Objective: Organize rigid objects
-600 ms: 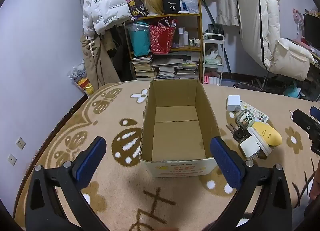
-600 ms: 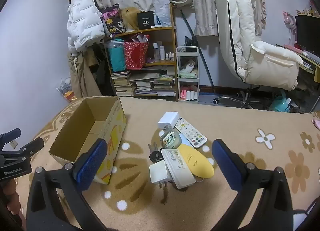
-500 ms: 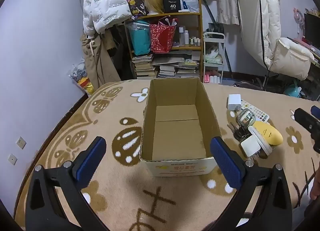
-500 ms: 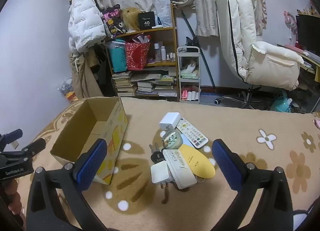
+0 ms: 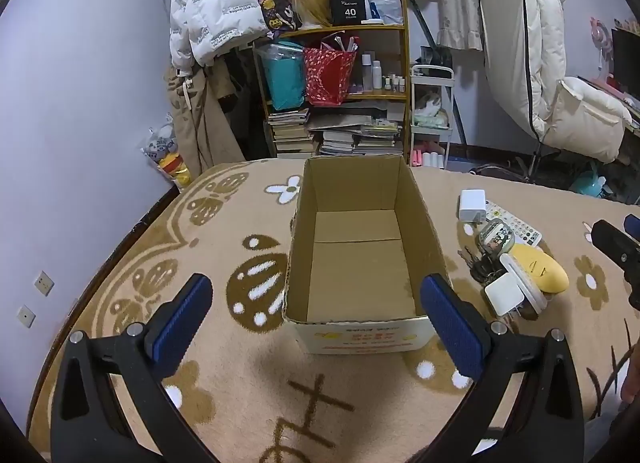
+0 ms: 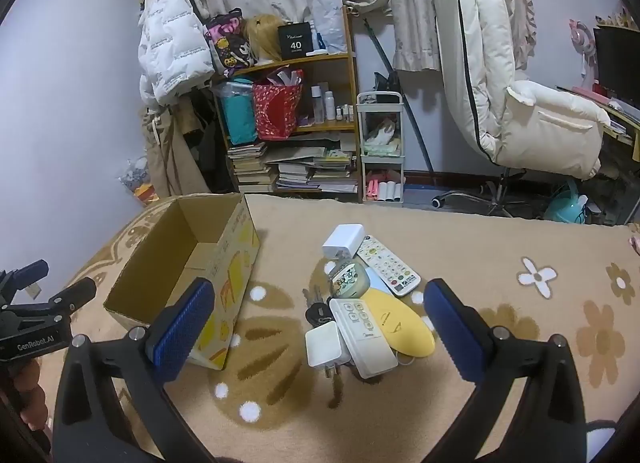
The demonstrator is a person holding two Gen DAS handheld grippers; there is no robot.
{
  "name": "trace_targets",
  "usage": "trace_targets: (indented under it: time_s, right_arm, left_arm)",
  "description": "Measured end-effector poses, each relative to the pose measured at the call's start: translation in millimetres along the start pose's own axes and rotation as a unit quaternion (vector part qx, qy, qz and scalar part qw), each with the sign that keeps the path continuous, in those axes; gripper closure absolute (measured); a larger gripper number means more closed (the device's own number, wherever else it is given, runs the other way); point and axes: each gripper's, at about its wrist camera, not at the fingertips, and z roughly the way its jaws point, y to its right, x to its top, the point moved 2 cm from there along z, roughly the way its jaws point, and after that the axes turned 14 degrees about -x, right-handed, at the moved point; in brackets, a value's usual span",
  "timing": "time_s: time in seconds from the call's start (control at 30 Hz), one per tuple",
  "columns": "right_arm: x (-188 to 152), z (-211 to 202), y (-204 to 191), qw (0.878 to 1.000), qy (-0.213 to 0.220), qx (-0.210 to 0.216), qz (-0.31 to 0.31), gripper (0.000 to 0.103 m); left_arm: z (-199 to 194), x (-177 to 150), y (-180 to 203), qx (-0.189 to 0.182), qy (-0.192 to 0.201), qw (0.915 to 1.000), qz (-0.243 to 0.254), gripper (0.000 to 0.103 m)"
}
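An empty open-topped cardboard box stands on the beige patterned blanket, straight ahead of my left gripper, which hangs open just short of the near wall. To the box's right lies a pile: white charger, white remote, small cartoon tin, keys, yellow oval case, white button panel and white plug. My right gripper is open above the pile's near side, with nothing between its fingers. The pile also shows in the left wrist view.
The blanket's far edge drops off to the floor. Beyond it stand a crowded bookshelf, a small white cart and a white recliner chair. A wall runs along the left. A hand holds the left gripper.
Hardly anything: the pile sits a touch further right in the right wrist view. Both grippers stay open and the box has not moved.
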Motion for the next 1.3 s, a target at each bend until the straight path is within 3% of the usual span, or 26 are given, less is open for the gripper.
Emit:
trace_targets:
  time_s: [1.3]
  right_arm:
    - [-7.7,7.6,-5.6,1.0,-0.004,0.0,-0.005,0.0]
  left_arm:
    - [2.0,-5.9,1.8,-0.006,-0.004,0.9998,0.017,0.0]
